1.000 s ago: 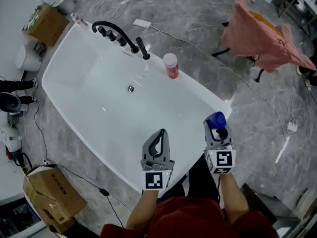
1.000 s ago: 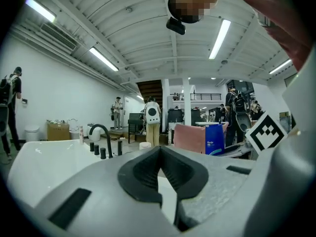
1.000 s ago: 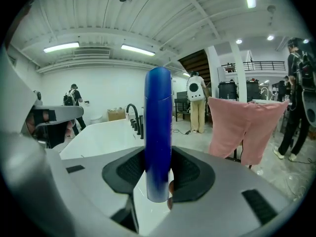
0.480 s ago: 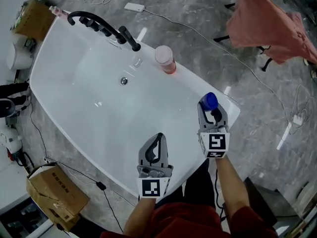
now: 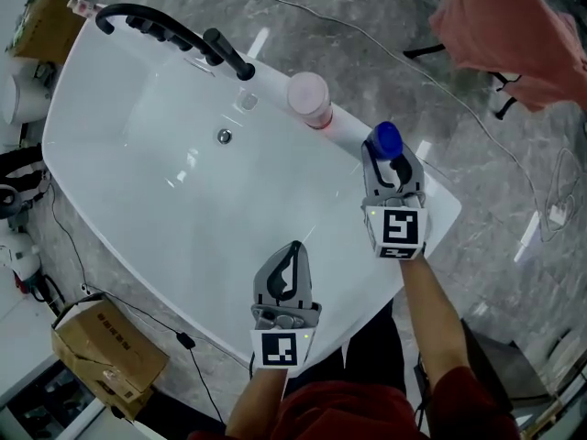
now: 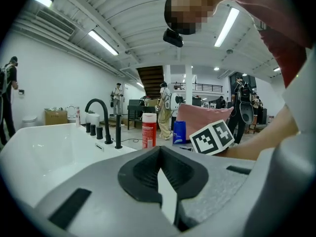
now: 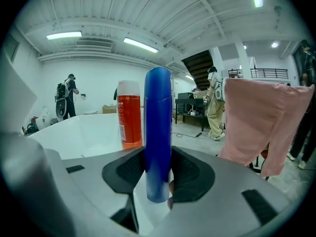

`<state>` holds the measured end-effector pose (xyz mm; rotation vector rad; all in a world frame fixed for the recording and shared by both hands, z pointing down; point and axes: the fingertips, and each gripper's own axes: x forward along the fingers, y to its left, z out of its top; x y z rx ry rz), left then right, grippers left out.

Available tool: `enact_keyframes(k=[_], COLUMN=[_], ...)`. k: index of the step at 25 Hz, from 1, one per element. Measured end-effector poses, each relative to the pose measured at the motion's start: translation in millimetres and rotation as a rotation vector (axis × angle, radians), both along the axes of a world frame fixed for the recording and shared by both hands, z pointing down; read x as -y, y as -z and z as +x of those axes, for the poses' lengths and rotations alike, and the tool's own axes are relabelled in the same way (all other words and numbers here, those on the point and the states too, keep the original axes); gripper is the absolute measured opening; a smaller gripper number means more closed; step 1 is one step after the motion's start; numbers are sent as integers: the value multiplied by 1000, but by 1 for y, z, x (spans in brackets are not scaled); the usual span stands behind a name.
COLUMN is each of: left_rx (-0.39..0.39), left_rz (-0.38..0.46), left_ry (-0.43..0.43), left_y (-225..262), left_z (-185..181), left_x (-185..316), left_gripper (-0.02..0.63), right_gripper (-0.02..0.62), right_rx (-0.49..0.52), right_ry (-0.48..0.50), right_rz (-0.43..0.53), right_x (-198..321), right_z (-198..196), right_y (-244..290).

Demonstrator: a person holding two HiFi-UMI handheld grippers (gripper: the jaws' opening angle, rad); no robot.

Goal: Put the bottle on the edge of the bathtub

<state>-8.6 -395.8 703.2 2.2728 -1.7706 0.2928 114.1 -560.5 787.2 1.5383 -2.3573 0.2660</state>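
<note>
The blue bottle (image 5: 387,139) stands upright in our right gripper (image 5: 389,159), whose pads pinch it on both sides, over the white bathtub's (image 5: 174,246) far rim near its right corner. We cannot tell whether its base touches the rim. Just beyond it on the same rim stands a red bottle (image 5: 309,99) with a pale cap, close beside the blue one but apart from it. It stands between the blue bottle and the black faucet (image 5: 151,21) with its row of black handles. Our left gripper (image 5: 294,246) hangs over the tub's near rim, its jaws pressed together on nothing. The drain (image 5: 224,137) lies in the basin below the faucet. Outside the tub, a cable (image 5: 440,81) runs across the grey floor. A pink cloth (image 5: 514,35) is draped at the right, and a cardboard box (image 5: 108,356) sits at the lower left.
</note>
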Motion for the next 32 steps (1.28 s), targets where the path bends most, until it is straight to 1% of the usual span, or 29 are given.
enact_keyframes(k=[4, 8, 11, 15, 18, 23, 25, 29, 32], left_rx=[-8, -7, -10, -20, -25, -19, -18, -20, -13], left_rz=[-13, -22, -34, -41, -38, -24, -9, 75, 60], left_ry=[2, -1, -5, 4, 12, 15, 21, 0, 27], left_y=[-9, -13, -16, -13, -7, 5, 14, 47, 58], left_z=[1, 4, 7, 11, 10, 7, 4, 3, -7], left_x=[0, -3, -6, -10, -15, -19, -19, -21, -37], left_gripper=[5, 5, 5, 5, 5, 5, 5, 5, 5], right_gripper=[150, 152, 152, 160, 222, 230, 230, 229, 229], right_rx=[3, 24, 33, -3, 3, -2, -4, -2, 14], right_ry=[-13, -22, -27, -8, -8, -16, -19, -20, -25], right_rz=[22, 60, 64, 7, -44, -109, -127, -152, -158], right_x=[6, 1, -2, -4, -13, -39, -53, -90, -123], right_z=[-3, -2, -1, 2, 6, 15, 19, 27, 29], right_y=[-7, -6, -7, -19, -30, -39, -36, -17, 8])
